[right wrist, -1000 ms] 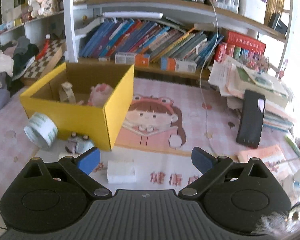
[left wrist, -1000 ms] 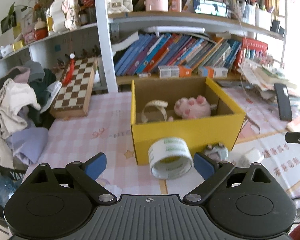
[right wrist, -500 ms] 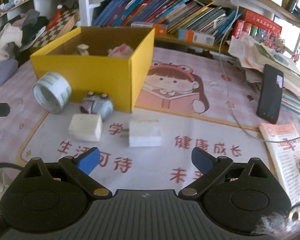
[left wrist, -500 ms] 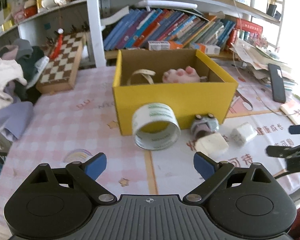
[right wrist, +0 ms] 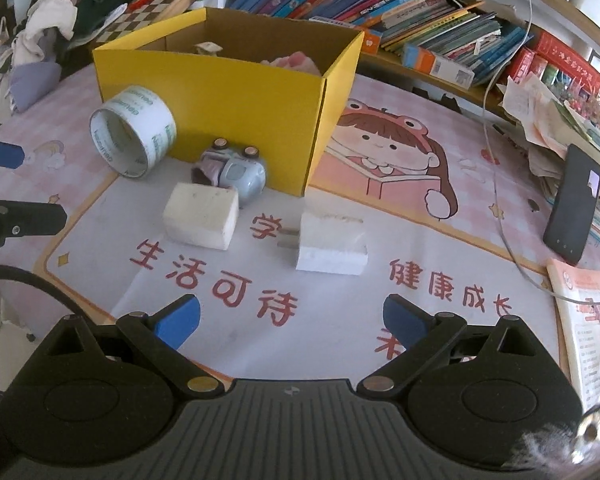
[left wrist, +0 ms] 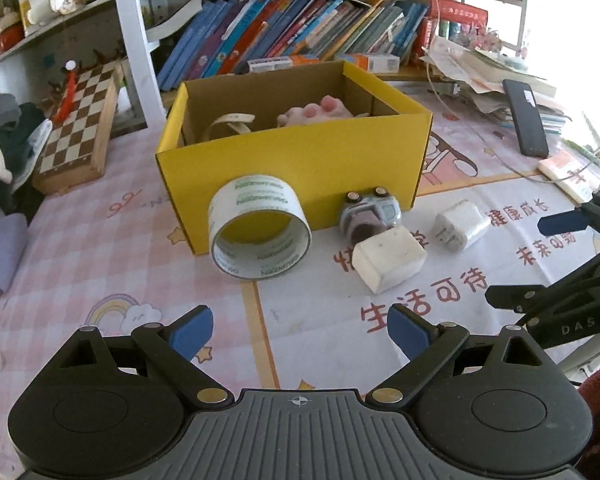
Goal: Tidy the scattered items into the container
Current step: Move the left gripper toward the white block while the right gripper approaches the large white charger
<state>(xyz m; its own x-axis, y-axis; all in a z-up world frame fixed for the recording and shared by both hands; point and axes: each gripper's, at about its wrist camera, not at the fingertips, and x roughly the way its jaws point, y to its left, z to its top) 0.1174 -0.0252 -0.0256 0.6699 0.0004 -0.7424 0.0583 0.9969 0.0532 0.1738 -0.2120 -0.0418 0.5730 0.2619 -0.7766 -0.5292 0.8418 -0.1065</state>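
Four loose items are left on the mat in front of the yellow box [left wrist: 292, 160]. The tape roll [left wrist: 260, 228] is tipped on its edge against the box's front wall, its open core turned toward the left gripper [left wrist: 300, 330]; it is propped there by the wall, so it would likely roll if nudged. The toy car [left wrist: 370, 216] is overturned, wheels up, also touching the wall. Just in front of the car lies the cream block [left wrist: 388, 258], and the white charger [left wrist: 460, 224] is set apart to the right, its prongs pointed at the block in the right view.

Inside the box a pink paw toy [left wrist: 316, 114] and a coil of measuring tape [left wrist: 228, 124] are already stowed, so the task is judged partly done.

Both grippers are held above the mat with fingers spread wide and nothing between them. The left gripper is lined up roughly between the roll and the block, so either can be reached. The right gripper [right wrist: 292, 320] is faced toward the charger [right wrist: 332, 244] and the block [right wrist: 200, 220], both near its open fingers. The wide spread suits the blocky items. The roll would be best gripped across its width, since its curved side is likely to slip.
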